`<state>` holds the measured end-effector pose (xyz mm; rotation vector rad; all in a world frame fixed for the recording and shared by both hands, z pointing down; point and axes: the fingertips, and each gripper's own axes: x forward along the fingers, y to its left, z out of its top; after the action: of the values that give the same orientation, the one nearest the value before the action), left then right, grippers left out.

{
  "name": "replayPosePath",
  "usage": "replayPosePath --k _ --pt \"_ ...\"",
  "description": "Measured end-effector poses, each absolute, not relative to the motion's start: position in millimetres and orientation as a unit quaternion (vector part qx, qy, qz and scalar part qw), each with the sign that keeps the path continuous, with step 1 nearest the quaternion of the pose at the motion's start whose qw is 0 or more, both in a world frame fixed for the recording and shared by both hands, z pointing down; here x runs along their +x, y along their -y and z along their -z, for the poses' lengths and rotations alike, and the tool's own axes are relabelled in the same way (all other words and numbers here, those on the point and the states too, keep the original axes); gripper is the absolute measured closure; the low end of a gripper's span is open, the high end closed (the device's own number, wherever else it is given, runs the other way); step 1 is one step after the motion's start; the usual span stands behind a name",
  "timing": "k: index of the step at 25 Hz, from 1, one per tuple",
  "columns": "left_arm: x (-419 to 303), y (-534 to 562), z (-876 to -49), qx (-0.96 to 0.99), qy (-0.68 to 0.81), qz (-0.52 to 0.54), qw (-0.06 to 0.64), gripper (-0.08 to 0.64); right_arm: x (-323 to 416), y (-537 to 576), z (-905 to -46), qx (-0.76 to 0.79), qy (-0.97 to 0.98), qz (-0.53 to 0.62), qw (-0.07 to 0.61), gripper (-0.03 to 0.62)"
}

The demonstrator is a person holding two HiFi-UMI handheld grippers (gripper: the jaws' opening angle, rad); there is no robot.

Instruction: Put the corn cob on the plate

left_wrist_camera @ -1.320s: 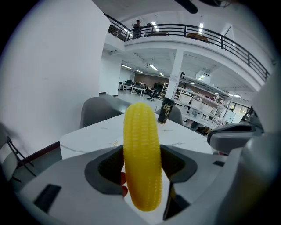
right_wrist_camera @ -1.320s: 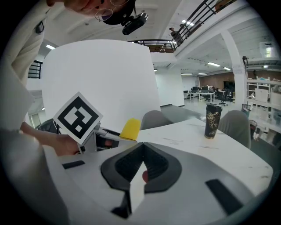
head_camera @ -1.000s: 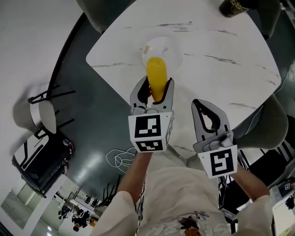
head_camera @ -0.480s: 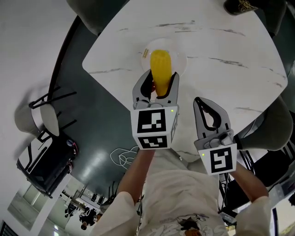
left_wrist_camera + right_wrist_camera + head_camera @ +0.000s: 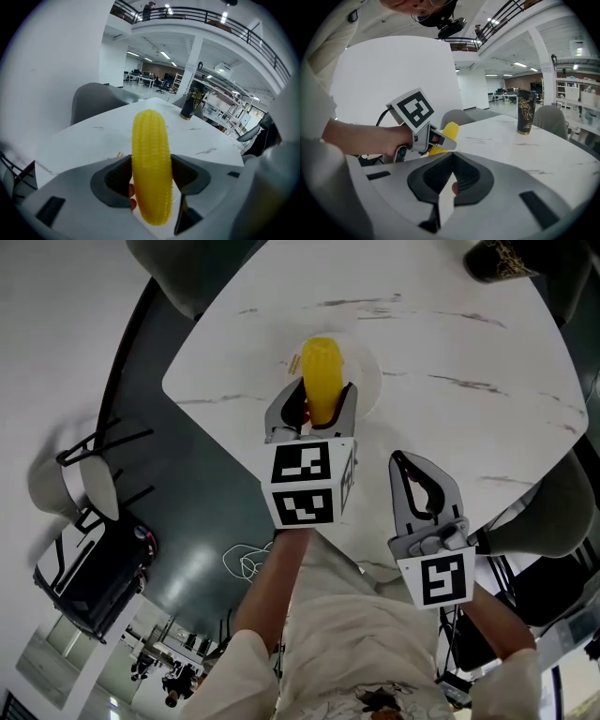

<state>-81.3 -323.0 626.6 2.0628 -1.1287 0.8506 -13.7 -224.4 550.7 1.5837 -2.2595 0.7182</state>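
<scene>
A yellow corn cob (image 5: 322, 381) (image 5: 151, 164) is clamped lengthways between the jaws of my left gripper (image 5: 313, 412), its tip pointing away from me. It hangs over a white plate (image 5: 367, 381) lying near the left corner of the white marble table (image 5: 450, 343); most of the plate is hidden behind cob and gripper. My right gripper (image 5: 419, 482) hovers nearer to me, over the table's near edge, with its jaws closed and empty. From the right gripper view, the left gripper (image 5: 440, 137) and the cob (image 5: 449, 131) appear at left, held in a hand.
A dark patterned cup (image 5: 506, 257) (image 5: 525, 112) stands at the table's far right. Grey chairs (image 5: 183, 273) ring the table. A black case (image 5: 80, 568) and a stool (image 5: 70, 474) sit on the floor to the left.
The left gripper with the cob has risen and shifted slightly farther out over the plate. The right gripper has barely moved.
</scene>
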Motion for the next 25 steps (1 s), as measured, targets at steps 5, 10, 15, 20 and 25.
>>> replayPosePath --k 5,10,15,20,25 --pt "-79 327 -643 0.772 0.421 -0.347 0.325 0.299 -6 228 -555 0.559 0.776 -0.255 0.145 0.595" --pt "-77 328 -652 0.766 0.419 -0.357 0.332 0.299 0 229 -557 0.562 0.773 -0.255 0.146 0.595" --pt "-80 326 -656 0.763 0.423 -0.361 0.329 0.299 -2 222 -558 0.562 0.772 -0.257 0.150 0.595" --pt "-86 328 -654 0.764 0.436 -0.347 0.326 0.299 -7 216 -559 0.558 0.774 -0.260 0.149 0.595" --pt "-81 333 -637 0.778 0.436 -0.324 0.316 0.299 -7 212 -556 0.557 0.774 -0.261 0.150 0.595"
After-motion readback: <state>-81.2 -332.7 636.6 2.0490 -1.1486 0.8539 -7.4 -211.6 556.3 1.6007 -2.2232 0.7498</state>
